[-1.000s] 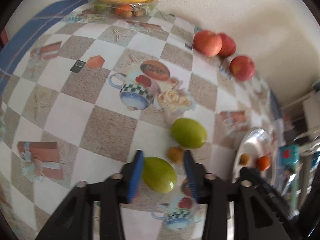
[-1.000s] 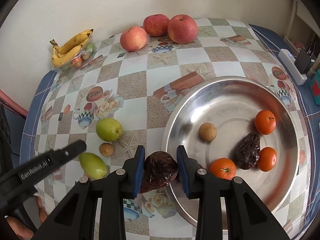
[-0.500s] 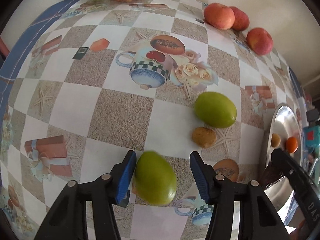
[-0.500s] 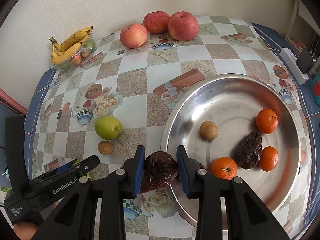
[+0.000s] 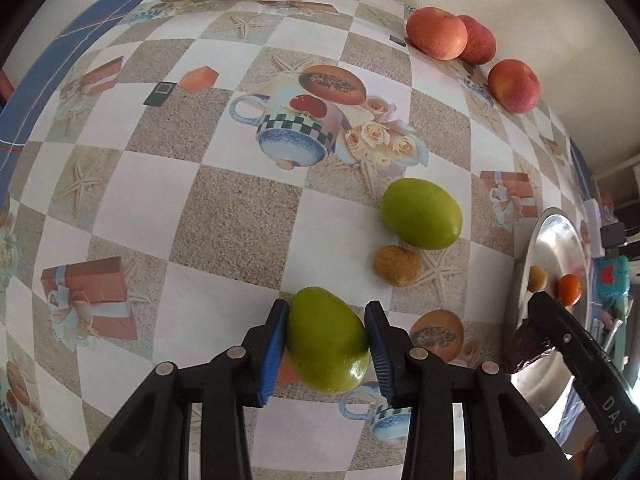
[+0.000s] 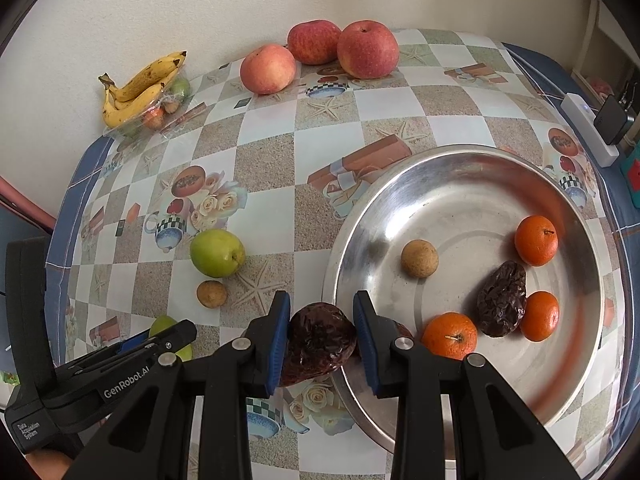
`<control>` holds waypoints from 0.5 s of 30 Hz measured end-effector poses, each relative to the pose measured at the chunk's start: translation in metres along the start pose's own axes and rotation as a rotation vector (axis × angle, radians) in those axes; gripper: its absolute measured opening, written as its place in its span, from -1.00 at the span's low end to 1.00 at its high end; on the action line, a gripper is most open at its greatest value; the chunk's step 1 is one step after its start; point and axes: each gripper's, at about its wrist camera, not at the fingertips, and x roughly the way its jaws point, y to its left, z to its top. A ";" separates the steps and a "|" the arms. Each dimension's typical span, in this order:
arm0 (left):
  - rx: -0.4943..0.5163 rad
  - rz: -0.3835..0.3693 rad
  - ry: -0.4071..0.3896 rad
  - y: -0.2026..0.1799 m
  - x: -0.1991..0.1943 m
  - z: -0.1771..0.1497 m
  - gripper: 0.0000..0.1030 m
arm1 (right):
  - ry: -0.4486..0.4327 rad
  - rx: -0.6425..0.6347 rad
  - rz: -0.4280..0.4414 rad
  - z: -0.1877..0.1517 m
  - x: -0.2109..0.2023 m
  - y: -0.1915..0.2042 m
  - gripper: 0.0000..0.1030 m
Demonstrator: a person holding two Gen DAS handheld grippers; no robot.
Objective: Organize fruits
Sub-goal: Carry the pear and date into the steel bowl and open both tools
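Left gripper [image 5: 326,342] jaws clamp smooth green oval fruit [image 5: 326,340]; right gripper [image 6: 322,340] jaws grip wrinkled dark-brown fruit [image 6: 318,342] at round steel bowl's [image 6: 460,160] 9 o'clock rim, likely for dropping in.

Shiny metal bowl [image 6: 460,168], glossy printed tablecloth [image 6: 328,148], wrinkled dark fruit [image 6: 318,346], smooth green fruit [image 5: 326,340].

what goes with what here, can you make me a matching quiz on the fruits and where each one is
Things:
1. bananas
2. oranges
3. red apples
4. wrinkled dark fruit

Places:
A. in the metal bowl
B. between the right gripper pads
C. on a clear pack by the wall
D. loose on the tablecloth at the far edge

Pairs: 1-C, 2-A, 3-D, 4-B
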 end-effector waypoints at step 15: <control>0.022 -0.101 -0.084 -0.017 -0.031 0.008 -0.20 | -0.012 0.014 0.009 0.003 -0.004 -0.006 -0.34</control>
